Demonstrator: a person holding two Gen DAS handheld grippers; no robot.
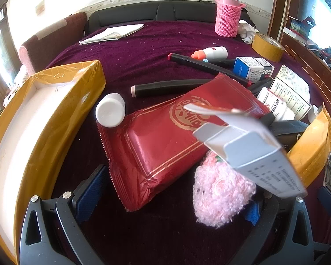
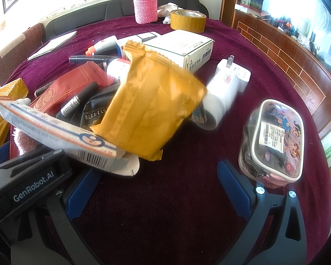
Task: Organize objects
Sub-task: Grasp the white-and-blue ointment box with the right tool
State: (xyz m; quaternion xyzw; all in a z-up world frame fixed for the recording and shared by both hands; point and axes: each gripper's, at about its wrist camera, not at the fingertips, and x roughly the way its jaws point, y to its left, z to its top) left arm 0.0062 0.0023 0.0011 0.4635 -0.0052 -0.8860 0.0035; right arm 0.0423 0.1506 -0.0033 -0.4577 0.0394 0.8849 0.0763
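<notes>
My left gripper (image 1: 172, 190) is open above a red snack packet (image 1: 165, 145) and a pink fluffy ball (image 1: 220, 194). A grey-white carton (image 1: 253, 154) with open flaps leans over its right finger; whether anything grips it I cannot tell. An open yellow-taped box (image 1: 39, 119) stands to the left, a white bottle (image 1: 110, 110) beside it. My right gripper (image 2: 161, 183) is open and empty over the purple cloth. A yellow packet (image 2: 150, 108) lies just ahead of it, the same carton (image 2: 55, 130) to its left, over the other gripper's body.
Black markers (image 1: 172, 87), a glue bottle (image 1: 211, 53), a blue-white box (image 1: 251, 67), a tape roll (image 2: 187, 19) and a pink knitted flask (image 2: 144, 2) lie further back. A white medicine box (image 2: 181, 48), a charger (image 2: 229, 77) and a cartoon pouch (image 2: 273, 139) are on the right.
</notes>
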